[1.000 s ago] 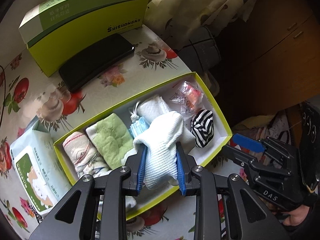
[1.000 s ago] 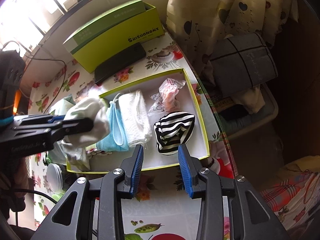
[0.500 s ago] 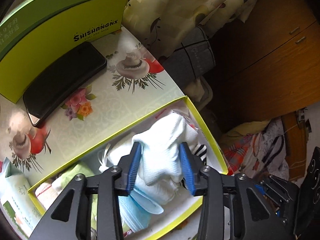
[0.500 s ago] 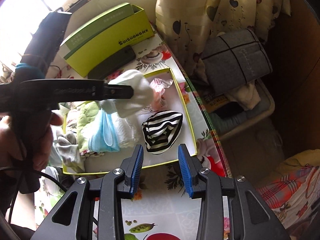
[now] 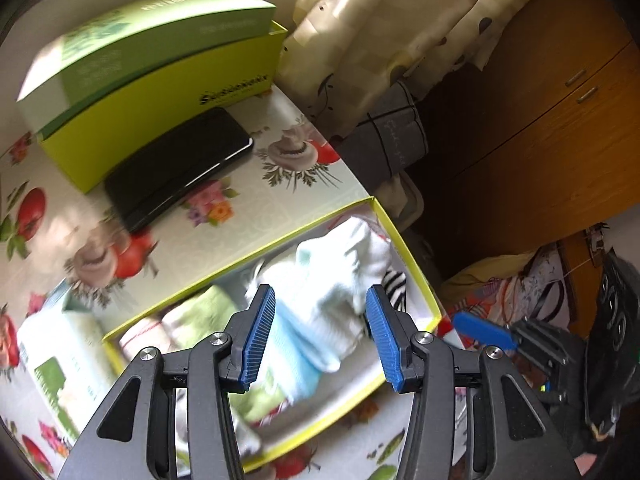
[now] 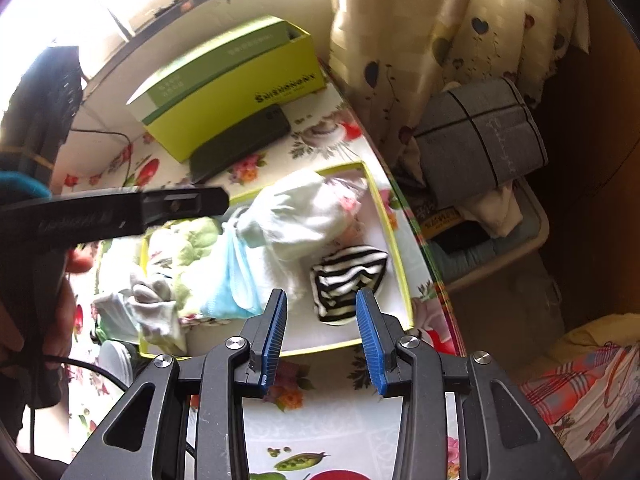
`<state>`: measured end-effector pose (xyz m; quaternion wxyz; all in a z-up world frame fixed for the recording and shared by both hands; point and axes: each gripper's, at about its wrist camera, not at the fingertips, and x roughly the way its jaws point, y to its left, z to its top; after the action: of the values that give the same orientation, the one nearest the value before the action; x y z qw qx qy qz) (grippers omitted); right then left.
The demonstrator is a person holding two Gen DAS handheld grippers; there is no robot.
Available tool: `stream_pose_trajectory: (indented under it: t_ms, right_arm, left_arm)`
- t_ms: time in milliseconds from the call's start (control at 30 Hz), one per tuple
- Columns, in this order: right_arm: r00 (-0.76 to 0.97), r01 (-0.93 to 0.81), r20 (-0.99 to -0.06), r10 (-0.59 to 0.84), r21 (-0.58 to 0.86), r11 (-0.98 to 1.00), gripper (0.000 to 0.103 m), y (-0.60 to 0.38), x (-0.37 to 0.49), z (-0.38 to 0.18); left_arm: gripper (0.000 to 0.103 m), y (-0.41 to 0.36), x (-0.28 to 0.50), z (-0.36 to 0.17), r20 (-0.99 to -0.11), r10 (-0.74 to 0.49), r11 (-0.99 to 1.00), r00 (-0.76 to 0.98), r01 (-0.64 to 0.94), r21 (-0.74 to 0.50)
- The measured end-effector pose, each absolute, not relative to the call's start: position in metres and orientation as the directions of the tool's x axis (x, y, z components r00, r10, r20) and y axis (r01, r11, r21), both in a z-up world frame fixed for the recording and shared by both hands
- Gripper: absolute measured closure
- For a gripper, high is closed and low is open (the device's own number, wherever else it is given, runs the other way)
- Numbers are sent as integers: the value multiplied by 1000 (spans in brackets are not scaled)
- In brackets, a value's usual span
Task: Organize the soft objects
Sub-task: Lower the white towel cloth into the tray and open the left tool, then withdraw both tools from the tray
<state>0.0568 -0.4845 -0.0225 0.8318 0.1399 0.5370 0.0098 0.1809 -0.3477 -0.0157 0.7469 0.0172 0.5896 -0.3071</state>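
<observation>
A shallow box with a yellow-green rim (image 5: 404, 240) (image 6: 400, 264) holds soft items. A white sock (image 5: 344, 268) (image 6: 296, 212) lies in it, over a light blue mask (image 6: 232, 280) and beside a black-and-white striped sock (image 6: 348, 276). A green cloth (image 6: 192, 240) and a grey-white sock (image 6: 156, 312) lie further left. My left gripper (image 5: 320, 336) is open and empty, just above the white sock; it shows as a dark bar in the right wrist view (image 6: 216, 202). My right gripper (image 6: 320, 344) is open and empty over the box's near edge.
A lime-green carton (image 5: 160, 76) and a black phone (image 5: 180, 164) lie at the back of the floral tablecloth (image 5: 248, 220). A wipes pack (image 5: 68, 356) sits left of the box. Curtain (image 6: 420, 40), a grey folded cloth (image 6: 480, 136) and a bin stand off the table's right edge.
My left gripper has opened and let the white sock go into the box, then drawn back a little. The right gripper has hardly moved.
</observation>
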Motion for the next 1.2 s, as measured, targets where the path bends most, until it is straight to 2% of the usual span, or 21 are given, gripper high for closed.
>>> stream_pose_trajectory:
  t_ms: [467, 1200]
  right_arm:
    - [399, -19, -891, 218, 230, 973, 65, -408, 51, 7]
    - [349, -222, -895, 279, 210, 952, 63, -307, 43, 26]
  left_arm:
    - [54, -273, 133, 19, -887, -407, 851, 217, 443, -282]
    - [54, -164, 91, 30, -885, -346, 927, 312, 257, -272]
